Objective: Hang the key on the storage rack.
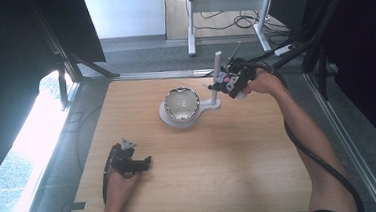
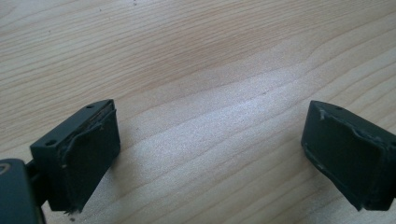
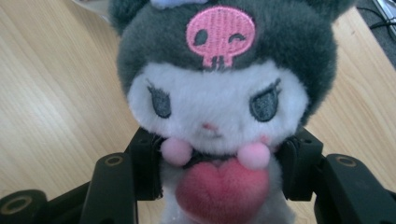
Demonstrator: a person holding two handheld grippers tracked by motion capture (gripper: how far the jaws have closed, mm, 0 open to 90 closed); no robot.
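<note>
Near far edge, plush toy (image 3: 217, 107) in right gripper (image 3: 217, 177)

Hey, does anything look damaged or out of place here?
The left gripper has worn pads, their edges frayed and peeling. Otherwise nothing stands out: the right gripper holds the plush toy squarely.

Fluffy cloth plush toy (image 3: 219, 107) — matt wood-grain table (image 1: 220, 169), glossy metal bowl (image 1: 181, 103).
</note>
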